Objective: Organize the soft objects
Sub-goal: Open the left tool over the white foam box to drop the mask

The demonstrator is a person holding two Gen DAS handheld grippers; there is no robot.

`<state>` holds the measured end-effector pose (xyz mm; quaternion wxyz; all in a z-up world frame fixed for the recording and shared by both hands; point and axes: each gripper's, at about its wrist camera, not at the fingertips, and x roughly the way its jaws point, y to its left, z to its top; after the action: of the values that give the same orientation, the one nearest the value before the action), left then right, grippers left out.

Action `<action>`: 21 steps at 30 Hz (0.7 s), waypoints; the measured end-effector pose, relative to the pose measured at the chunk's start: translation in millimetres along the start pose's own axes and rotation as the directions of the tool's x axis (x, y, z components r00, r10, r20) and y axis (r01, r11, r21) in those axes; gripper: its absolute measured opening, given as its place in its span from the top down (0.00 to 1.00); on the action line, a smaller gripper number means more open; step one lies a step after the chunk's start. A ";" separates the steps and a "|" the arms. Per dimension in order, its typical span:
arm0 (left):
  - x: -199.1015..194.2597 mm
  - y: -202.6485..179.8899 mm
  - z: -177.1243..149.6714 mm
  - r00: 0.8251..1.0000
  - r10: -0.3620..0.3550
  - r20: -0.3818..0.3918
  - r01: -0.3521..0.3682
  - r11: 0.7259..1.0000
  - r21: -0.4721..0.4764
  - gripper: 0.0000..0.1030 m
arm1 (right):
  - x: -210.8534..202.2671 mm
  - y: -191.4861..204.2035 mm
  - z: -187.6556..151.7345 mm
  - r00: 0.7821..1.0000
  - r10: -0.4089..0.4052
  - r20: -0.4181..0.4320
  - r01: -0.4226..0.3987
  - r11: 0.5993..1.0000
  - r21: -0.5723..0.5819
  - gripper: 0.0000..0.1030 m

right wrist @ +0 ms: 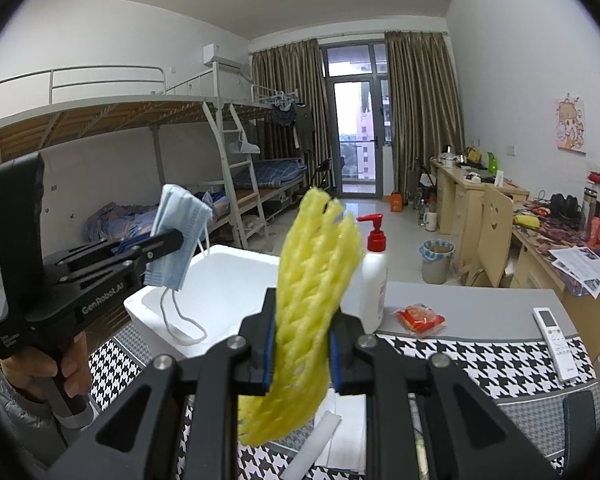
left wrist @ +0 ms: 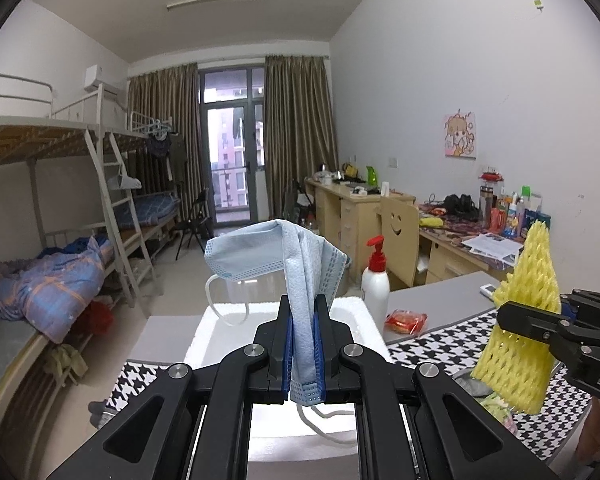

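My left gripper (left wrist: 303, 312) is shut on a light blue face mask (left wrist: 284, 256), held in the air above the open white foam box (left wrist: 360, 320); its ear loops hang down. In the right wrist view the left gripper (right wrist: 176, 240) and mask (right wrist: 178, 236) hang over the box (right wrist: 228, 272). My right gripper (right wrist: 302, 312) is shut on a yellow foam fruit net (right wrist: 312, 280), held upright above the houndstooth cloth (right wrist: 480, 356), right of the box. The net also shows in the left wrist view (left wrist: 524, 312), in the right gripper (left wrist: 508, 320).
A white pump bottle with red top (right wrist: 374, 276) stands right of the box. A red snack packet (right wrist: 420, 318) and a white remote (right wrist: 556, 340) lie on the grey table (right wrist: 480, 304). White foam pieces (right wrist: 316, 440) lie below my right gripper. Desks line the right wall, bunk beds the left.
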<state>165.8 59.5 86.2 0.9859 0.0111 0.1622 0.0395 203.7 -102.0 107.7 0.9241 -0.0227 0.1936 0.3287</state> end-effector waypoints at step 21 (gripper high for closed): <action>25.5 19.8 -15.6 0.996 -0.006 -0.088 0.004 1.000 -0.028 0.19 | 10.0 6.5 2.0 0.999 -0.030 -0.033 0.030 1.000 -0.005 0.76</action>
<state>183.4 81.4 64.0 0.9779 -0.0047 0.2052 0.0397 207.4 -90.6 106.4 0.9255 -0.0328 0.2076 0.3149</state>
